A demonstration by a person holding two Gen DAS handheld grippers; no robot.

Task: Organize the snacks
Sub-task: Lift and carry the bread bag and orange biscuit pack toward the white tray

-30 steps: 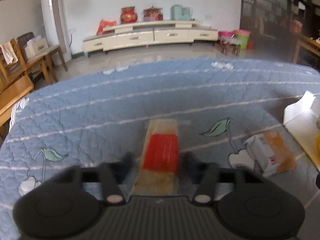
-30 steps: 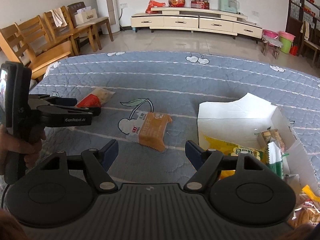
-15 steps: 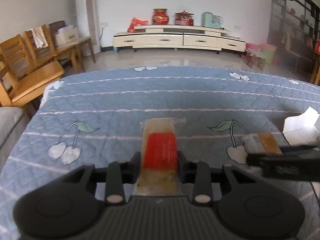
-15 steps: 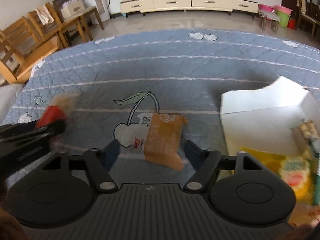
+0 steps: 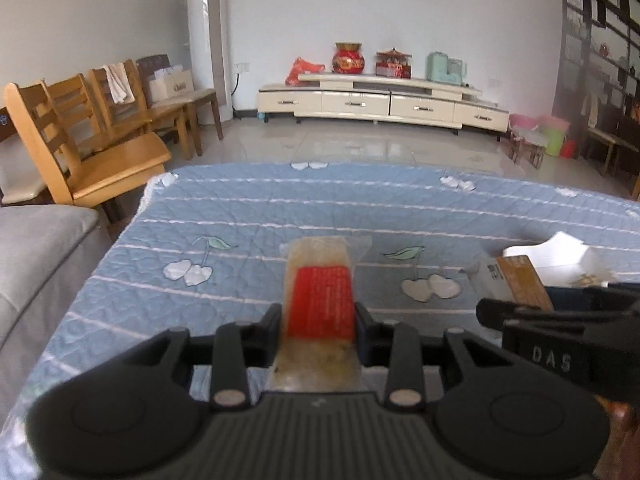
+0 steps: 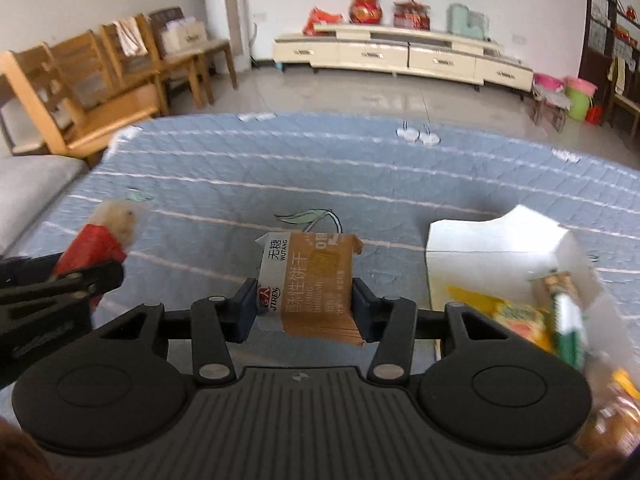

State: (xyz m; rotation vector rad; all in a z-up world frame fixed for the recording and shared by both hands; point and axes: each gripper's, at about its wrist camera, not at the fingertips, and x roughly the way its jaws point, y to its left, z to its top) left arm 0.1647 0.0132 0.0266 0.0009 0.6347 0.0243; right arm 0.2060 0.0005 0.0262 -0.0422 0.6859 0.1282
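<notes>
Two low wrist views, shared quilt (image 5: 280,216)

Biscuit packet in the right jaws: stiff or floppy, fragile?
The biscuit packet probably holds its shape: it stands out flat from the right gripper without sagging. Its thin wrapper looks crinkled at the torn corner, so contents may crack if squeezed. Likely light.

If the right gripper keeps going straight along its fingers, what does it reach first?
Probably only the blue quilt. The right gripper, shut on the biscuit packet, points past the cherry print; the white box lies off to its right. Depth is hard to judge.
</notes>
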